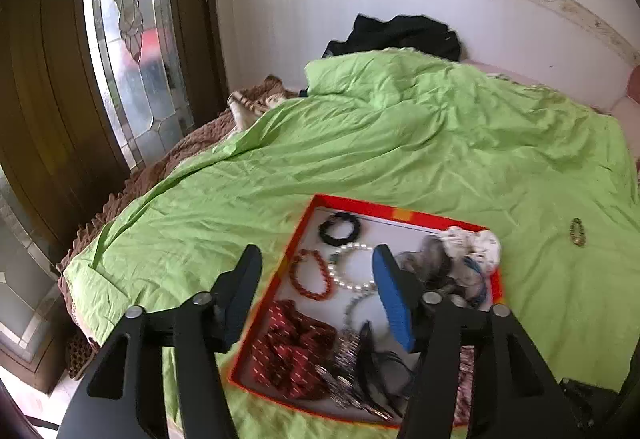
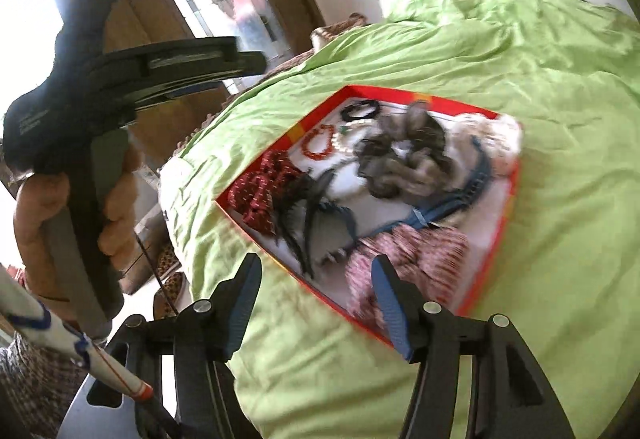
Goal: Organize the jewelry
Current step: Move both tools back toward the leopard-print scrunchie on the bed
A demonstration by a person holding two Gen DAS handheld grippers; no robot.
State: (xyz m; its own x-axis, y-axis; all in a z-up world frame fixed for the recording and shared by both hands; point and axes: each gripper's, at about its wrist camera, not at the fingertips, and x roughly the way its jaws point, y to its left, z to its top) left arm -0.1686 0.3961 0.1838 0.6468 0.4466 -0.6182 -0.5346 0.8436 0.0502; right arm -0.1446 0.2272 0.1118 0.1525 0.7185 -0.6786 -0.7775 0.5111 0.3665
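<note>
A red-rimmed tray (image 1: 400, 213) with a white floor lies on the green bedsheet (image 1: 400, 143). It holds a black bead bracelet (image 1: 340, 233), a red bead bracelet (image 1: 312, 275), a pearl bracelet (image 1: 352, 267), a dark red scrunchie (image 1: 292, 351), hair clips (image 1: 348, 371) and grey and white scrunchies. A small bracelet (image 1: 577, 232) lies loose on the sheet to the right. My left gripper (image 1: 317, 253) hovers open above the tray's near left side, with nothing between its fingers. My right gripper (image 2: 316, 261) is open and empty above the tray's (image 2: 420, 97) near corner, by a pink scrunchie (image 2: 412, 259).
A glass-panelled wooden door (image 1: 120, 59) stands left of the bed. Dark clothing (image 1: 400, 33) lies at the far end against the white wall. A brown blanket (image 1: 168, 167) shows under the sheet's left edge. In the right wrist view a hand (image 2: 36, 207) holds the other gripper's handle (image 2: 80, 239).
</note>
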